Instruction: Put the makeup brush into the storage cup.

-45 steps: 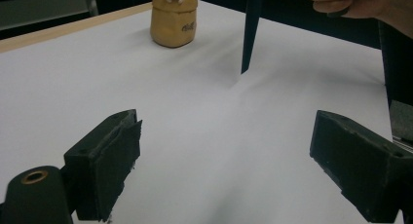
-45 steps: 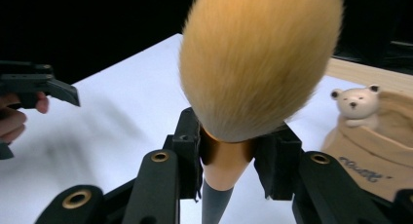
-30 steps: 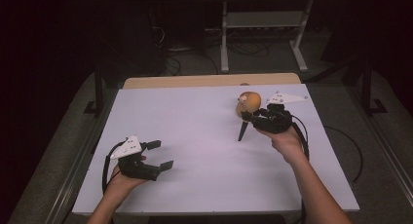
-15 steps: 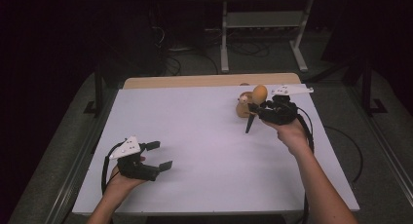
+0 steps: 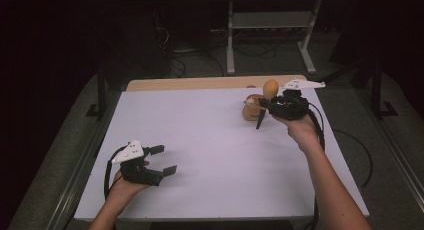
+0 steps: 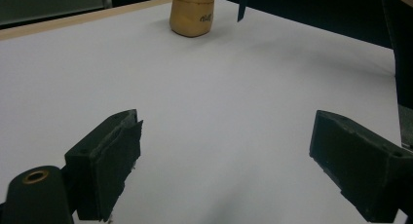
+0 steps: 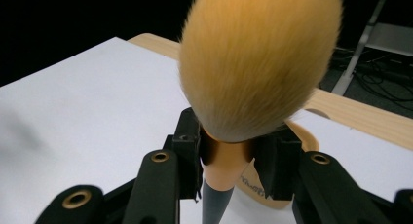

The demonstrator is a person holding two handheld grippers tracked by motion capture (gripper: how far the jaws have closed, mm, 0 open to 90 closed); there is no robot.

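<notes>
Grippers sit at opposite ends of the white table [image 5: 210,140] in the high view, and we take them from left to right. We hold the left gripper [image 5: 162,160] low over the near left part of the table; in the left gripper view its jaws stand spread wide with bare white surface between them and nothing touching the pads. Farther right, near the far edge, we see a tan wooden holder [image 5: 250,110] standing upright on the table; the left gripper view shows it too, with small dark markings on its side [image 6: 193,17]. Just right of it, we hold the right gripper [image 5: 270,101], and its jaws pinch a makeup brush [image 7: 258,63] at the pale ferrule beneath the bristles. The orange-tan bristle head points up [image 5: 270,87], and the dark tapered handle hangs down and tilts left, its tip just beside the holder. Whether the tip touches the table we cannot tell.
</notes>
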